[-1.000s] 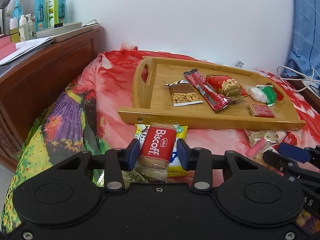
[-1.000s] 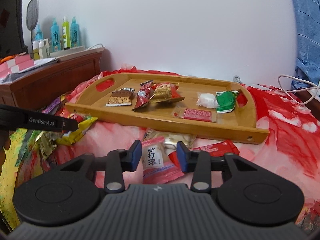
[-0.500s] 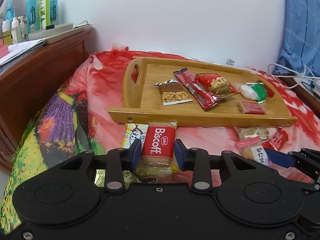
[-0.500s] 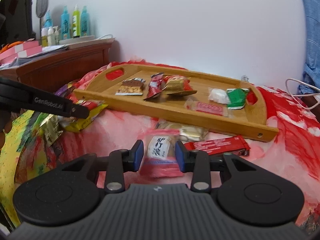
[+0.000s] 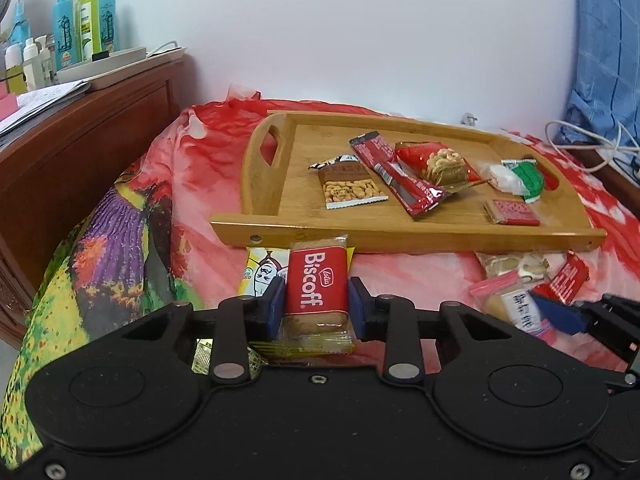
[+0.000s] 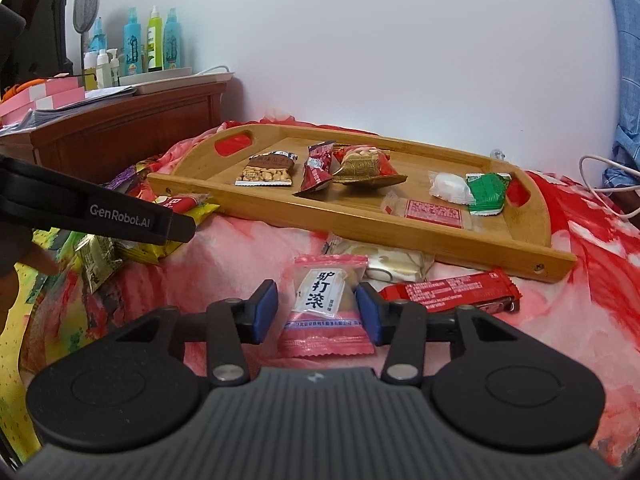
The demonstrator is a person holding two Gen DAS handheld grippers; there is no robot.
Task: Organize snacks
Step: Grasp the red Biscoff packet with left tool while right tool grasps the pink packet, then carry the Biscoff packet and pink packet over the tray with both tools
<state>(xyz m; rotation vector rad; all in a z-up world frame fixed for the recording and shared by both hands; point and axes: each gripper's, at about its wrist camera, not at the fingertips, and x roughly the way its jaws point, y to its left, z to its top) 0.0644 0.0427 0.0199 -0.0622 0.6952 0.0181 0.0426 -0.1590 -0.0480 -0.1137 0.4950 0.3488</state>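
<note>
A wooden tray (image 5: pixel 400 236) lies on the red bedspread and holds several snack packets, among them a peanut packet (image 5: pixel 352 188). Just in front of its near rim, my left gripper (image 5: pixel 316 304) is closing on a red Biscoff biscuit (image 5: pixel 316 280), with both blue pads against the packet's sides. In the right wrist view the same tray (image 6: pixel 500 254) lies ahead. My right gripper (image 6: pixel 316 308) straddles a pink sweet packet (image 6: pixel 324 300) lying on the bed. Its jaws are opening, and the left pad stands clear of the packet. The left gripper's black finger (image 6: pixel 120 216) reaches in from the left.
A red bar (image 6: pixel 448 292) and a pale packet (image 6: pixel 392 260) lie on the bed before the tray. Yellow packets (image 5: pixel 260 276) sit under the Biscoff. A wooden headboard (image 5: pixel 80 152) with bottles (image 5: pixel 84 24) rises at left. A white cable (image 5: pixel 580 140) trails at right.
The left jaws have narrowed onto the Biscoff packet. The right jaws have widened a little around the pink packet, and the right wrist view shifted briefly and settled.
</note>
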